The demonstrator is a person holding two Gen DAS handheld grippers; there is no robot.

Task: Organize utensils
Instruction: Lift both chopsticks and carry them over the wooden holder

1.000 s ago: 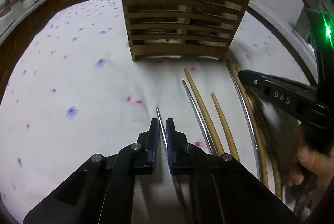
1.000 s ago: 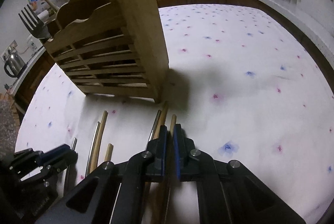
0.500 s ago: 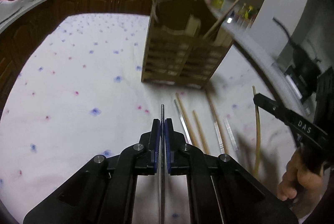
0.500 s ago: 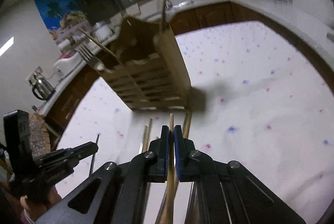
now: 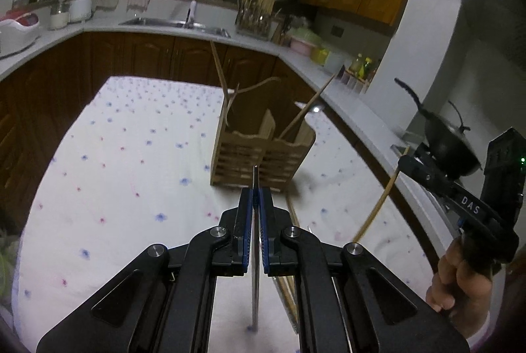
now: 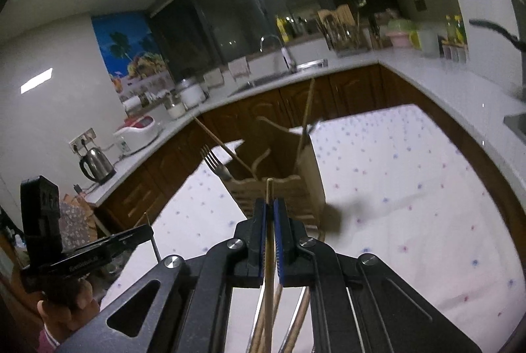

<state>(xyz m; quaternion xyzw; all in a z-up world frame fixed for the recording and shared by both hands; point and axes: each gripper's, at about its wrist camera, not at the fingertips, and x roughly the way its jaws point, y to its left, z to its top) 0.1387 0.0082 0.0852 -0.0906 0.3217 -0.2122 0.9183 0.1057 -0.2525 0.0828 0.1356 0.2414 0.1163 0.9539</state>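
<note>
A slatted wooden utensil holder [image 5: 261,155] stands on the flowered tablecloth [image 5: 131,172]; it also shows in the right wrist view [image 6: 282,188], with a fork [image 6: 213,163] and chopsticks in it. My left gripper [image 5: 255,198] is shut on a metal chopstick [image 5: 255,254], lifted above the table in front of the holder. My right gripper [image 6: 270,208] is shut on a wooden chopstick [image 6: 269,254], also lifted; it shows in the left wrist view [image 5: 407,163] with the wooden chopstick [image 5: 374,211] hanging from it.
Several more chopsticks [image 5: 292,270] lie on the cloth under the grippers. A counter with sink [image 5: 174,22], jars and a black wok [image 5: 447,142] rings the table. A kettle [image 6: 97,163] stands at the left.
Both grippers have risen well above the table, each carrying its chopstick. The holder now looks farther away and lower in both views.
</note>
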